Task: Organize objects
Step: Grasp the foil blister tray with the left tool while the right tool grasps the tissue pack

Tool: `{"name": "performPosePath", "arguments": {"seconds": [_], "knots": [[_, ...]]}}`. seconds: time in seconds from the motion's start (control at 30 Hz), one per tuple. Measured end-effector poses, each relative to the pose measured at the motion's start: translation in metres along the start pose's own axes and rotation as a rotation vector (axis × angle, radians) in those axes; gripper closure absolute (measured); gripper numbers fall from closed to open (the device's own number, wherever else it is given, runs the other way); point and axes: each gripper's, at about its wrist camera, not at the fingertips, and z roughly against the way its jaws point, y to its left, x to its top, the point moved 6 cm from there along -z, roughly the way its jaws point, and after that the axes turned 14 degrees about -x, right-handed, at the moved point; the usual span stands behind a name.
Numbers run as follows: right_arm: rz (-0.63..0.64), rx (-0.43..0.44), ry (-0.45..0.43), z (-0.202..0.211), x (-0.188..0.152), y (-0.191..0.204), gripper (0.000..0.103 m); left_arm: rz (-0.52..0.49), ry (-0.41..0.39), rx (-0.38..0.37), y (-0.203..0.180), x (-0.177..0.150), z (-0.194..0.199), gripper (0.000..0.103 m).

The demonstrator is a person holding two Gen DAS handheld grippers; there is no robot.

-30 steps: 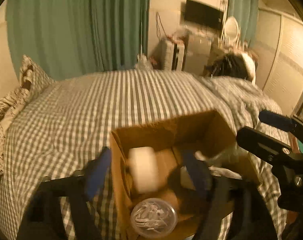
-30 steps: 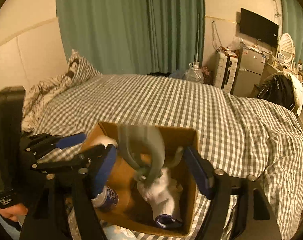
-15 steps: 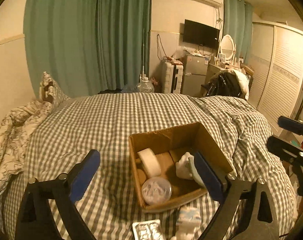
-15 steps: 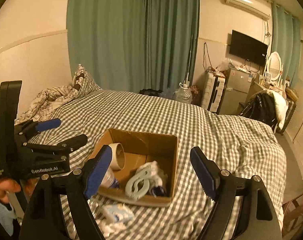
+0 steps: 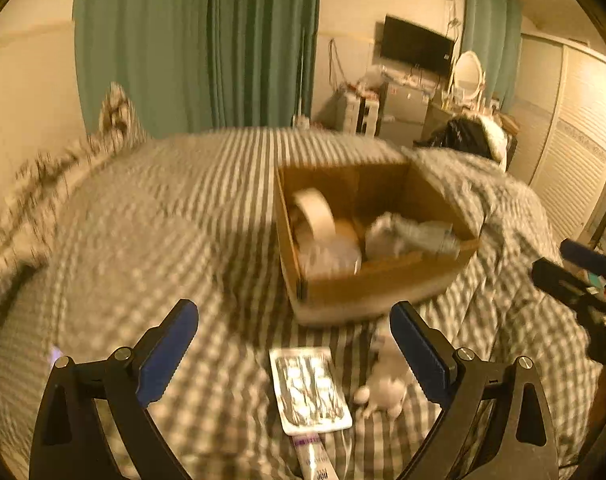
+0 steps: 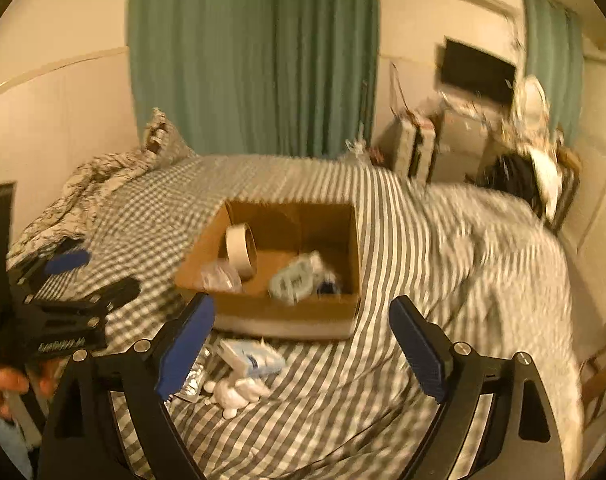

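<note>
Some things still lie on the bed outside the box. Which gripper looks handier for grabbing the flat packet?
Probably the left gripper: it is open and the flat packet lies right between its fingers, near the box. The right gripper is open too, but there the packet sits off behind its left finger.

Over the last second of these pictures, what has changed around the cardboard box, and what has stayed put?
Both grippers let go and drew back: the left gripper released the tape roll into the cardboard box, and the right gripper dropped its pale green clip there. Both are now open and empty. The box stayed on the bed.
</note>
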Motion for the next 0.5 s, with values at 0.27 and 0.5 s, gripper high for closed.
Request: {"name": "performPosePath", "arguments": {"seconds": [0.27, 0.5], "knots": [[0.023, -0.036, 0.137, -0.063, -0.064, 0.001, 0.014, 0.027, 0.163, 0.061, 0.016, -0.068, -0.064, 0.004], [0.022, -0.024, 0.130, -0.062, -0.064, 0.005, 0.014, 0.029, 0.251, 0.065, 0.016, -0.080, -0.099, 0.004]]}}
